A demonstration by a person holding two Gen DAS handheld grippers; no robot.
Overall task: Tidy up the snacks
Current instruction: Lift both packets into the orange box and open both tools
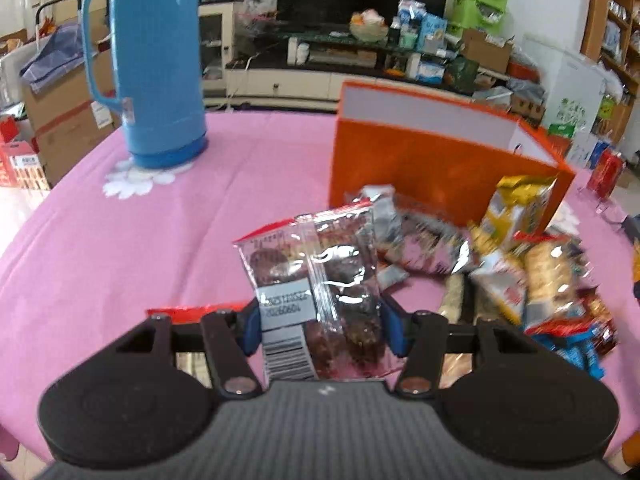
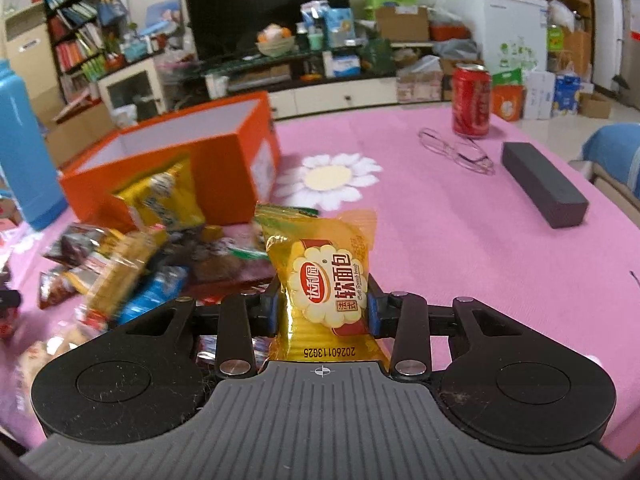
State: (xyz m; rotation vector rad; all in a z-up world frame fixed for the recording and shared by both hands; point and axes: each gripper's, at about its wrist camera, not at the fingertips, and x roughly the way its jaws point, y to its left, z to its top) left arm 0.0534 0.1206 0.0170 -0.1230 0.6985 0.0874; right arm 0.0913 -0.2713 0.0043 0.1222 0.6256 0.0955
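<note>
My left gripper [image 1: 320,330] is shut on a clear snack packet with dark contents and a barcode label [image 1: 320,280], held above the pink tablecloth. An open orange box [image 1: 436,160] stands behind it, with a pile of snack packets [image 1: 520,272] in front of the box. My right gripper [image 2: 324,312] is shut on a yellow soft-bread packet [image 2: 324,280], held above the table. In the right wrist view the orange box [image 2: 224,160] is at the left, with a yellow packet [image 2: 164,196] leaning on it and the snack pile [image 2: 120,276] below it.
A tall blue thermos [image 1: 156,64] stands at the back left on the pink tablecloth [image 1: 120,248]. A red soda can [image 2: 471,100], glasses [image 2: 456,150] and a dark grey rectangular block [image 2: 544,184] lie to the right. Room clutter surrounds the table.
</note>
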